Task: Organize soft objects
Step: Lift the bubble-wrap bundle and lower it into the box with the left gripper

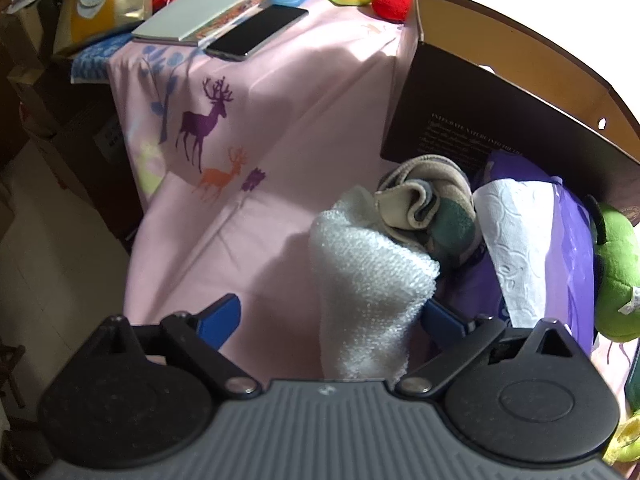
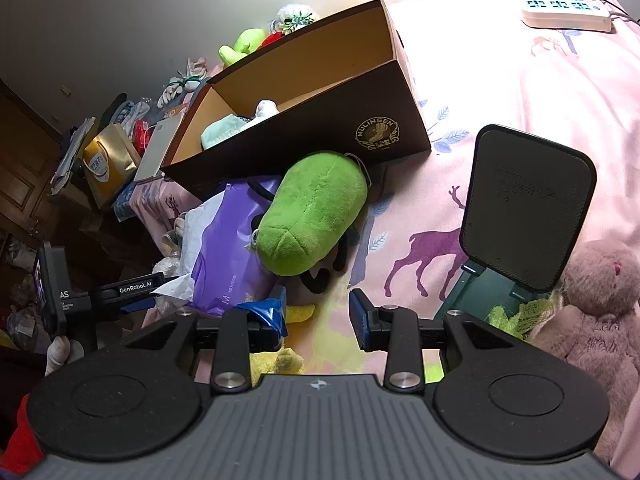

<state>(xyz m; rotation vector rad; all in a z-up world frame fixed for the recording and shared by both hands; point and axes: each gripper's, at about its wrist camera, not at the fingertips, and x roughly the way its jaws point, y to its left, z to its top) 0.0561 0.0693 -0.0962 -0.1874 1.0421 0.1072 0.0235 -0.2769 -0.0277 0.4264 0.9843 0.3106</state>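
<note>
Cardboard box (image 2: 304, 92) on the pink sheet holds only a few soft items; most remains. Left gripper (image 1: 328, 316), jaws spread around a white cloth (image 1: 368, 272); right gripper (image 2: 318, 312), jaws spread, empty, near the green plush (image 2: 312, 212).

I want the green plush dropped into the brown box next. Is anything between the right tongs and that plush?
Nothing visible blocks it. The right tongs are open, facing the green plush across bare pink sheet. A purple pack lies against the plush's left side, and the brown box sits just behind it.
</note>
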